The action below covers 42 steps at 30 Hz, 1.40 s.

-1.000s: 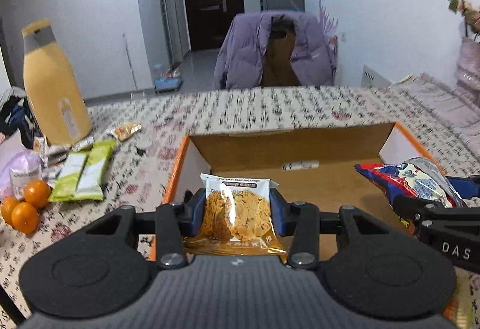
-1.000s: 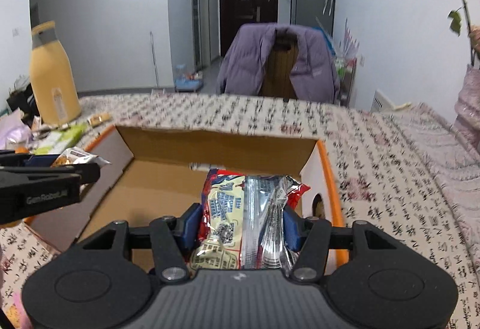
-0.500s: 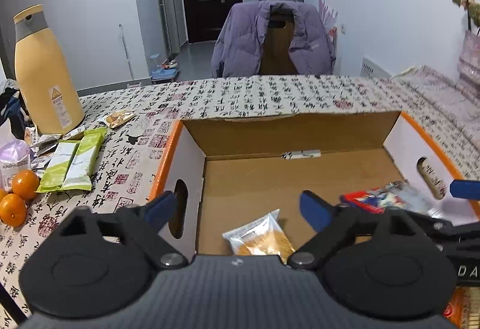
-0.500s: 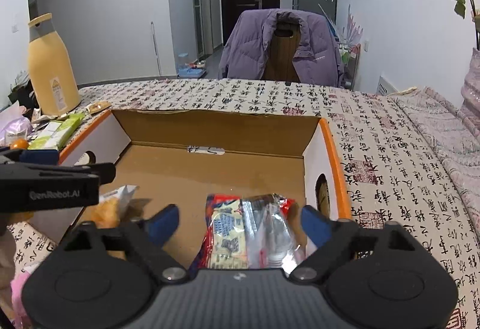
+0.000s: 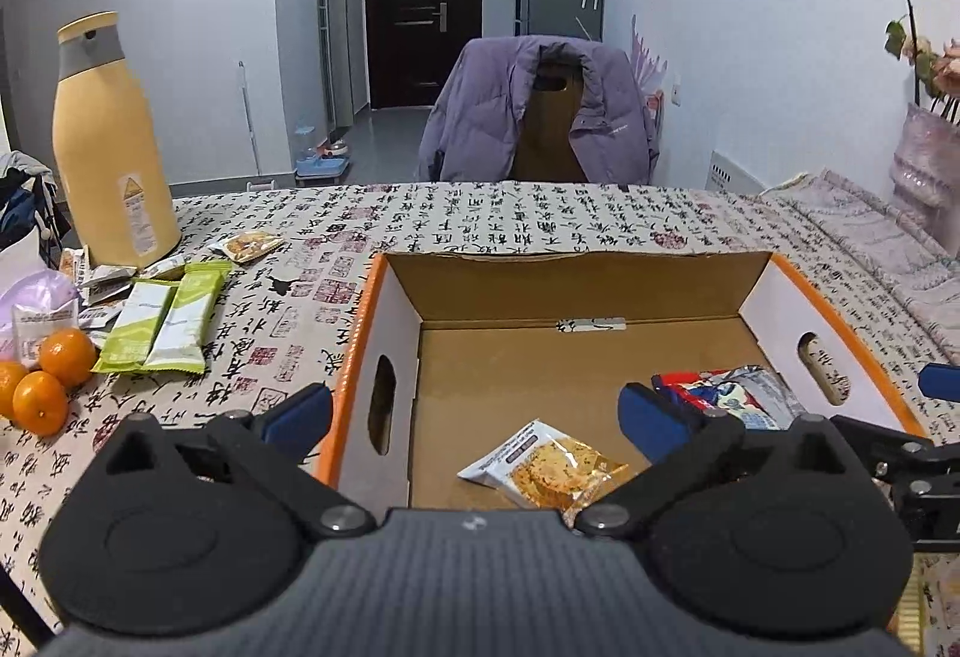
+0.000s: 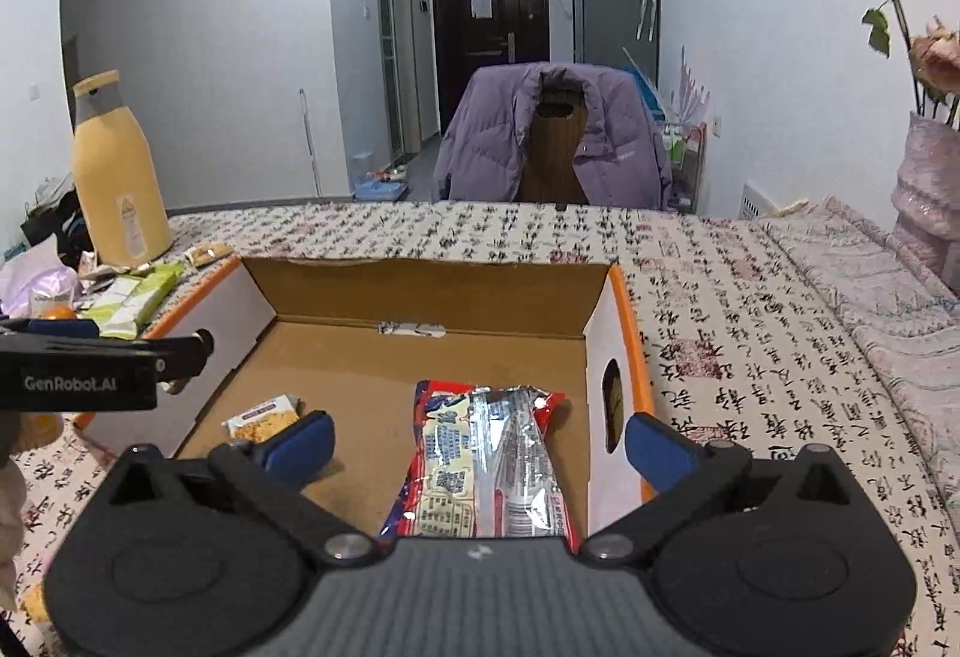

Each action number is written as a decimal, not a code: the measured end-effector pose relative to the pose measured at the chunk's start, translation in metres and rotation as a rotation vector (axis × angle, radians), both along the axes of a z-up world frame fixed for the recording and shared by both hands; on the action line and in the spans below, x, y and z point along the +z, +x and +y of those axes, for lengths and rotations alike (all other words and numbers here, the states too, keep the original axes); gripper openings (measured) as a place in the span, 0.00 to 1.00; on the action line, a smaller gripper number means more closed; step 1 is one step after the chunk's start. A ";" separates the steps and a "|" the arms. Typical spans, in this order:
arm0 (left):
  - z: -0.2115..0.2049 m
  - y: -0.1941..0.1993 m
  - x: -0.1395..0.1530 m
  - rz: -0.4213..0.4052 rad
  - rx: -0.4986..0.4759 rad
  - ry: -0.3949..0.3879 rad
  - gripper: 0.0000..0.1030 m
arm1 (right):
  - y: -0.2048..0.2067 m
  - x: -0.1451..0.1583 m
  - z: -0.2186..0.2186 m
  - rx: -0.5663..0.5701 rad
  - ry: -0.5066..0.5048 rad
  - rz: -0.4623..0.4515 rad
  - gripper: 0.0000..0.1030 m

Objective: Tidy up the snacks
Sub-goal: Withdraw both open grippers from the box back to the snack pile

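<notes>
An open cardboard box (image 5: 576,285) with orange rims sits on the patterned tablecloth; it also shows in the right wrist view (image 6: 420,291). A small orange cracker packet (image 5: 543,468) lies on its floor at the near left, also seen in the right wrist view (image 6: 262,417). A red and blue snack bag (image 6: 486,465) lies at the near right, also seen in the left wrist view (image 5: 726,399). My left gripper (image 5: 474,411) is open and empty above the box's near left edge. My right gripper (image 6: 480,441) is open and empty above the bag.
Two green snack bars (image 5: 162,324), small packets (image 5: 246,244), oranges (image 5: 51,381) and a tall yellow flask (image 5: 108,147) lie on the table left of the box. A chair with a purple jacket (image 5: 540,111) stands beyond the far edge. A vase (image 6: 927,195) is at the right.
Both grippers opened and let go of their snacks. The cracker packet and the snack bag now lie on the box floor. Both grippers have pulled back and up.
</notes>
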State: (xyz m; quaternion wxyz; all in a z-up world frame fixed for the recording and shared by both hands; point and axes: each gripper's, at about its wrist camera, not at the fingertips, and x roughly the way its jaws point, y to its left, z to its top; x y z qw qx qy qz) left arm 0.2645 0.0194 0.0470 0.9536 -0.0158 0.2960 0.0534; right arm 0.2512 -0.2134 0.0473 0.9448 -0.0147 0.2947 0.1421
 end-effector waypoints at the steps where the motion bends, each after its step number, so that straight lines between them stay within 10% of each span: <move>1: 0.001 -0.004 0.002 -0.006 0.000 -0.005 1.00 | -0.005 0.002 -0.001 0.001 0.001 -0.011 1.00; 24: -0.004 -0.138 0.004 -0.135 -0.029 -0.013 1.00 | -0.156 0.017 -0.031 0.055 0.057 -0.200 1.00; 42: -0.012 -0.206 -0.044 -0.098 -0.074 -0.029 1.00 | -0.211 -0.033 -0.044 0.017 0.051 -0.134 1.00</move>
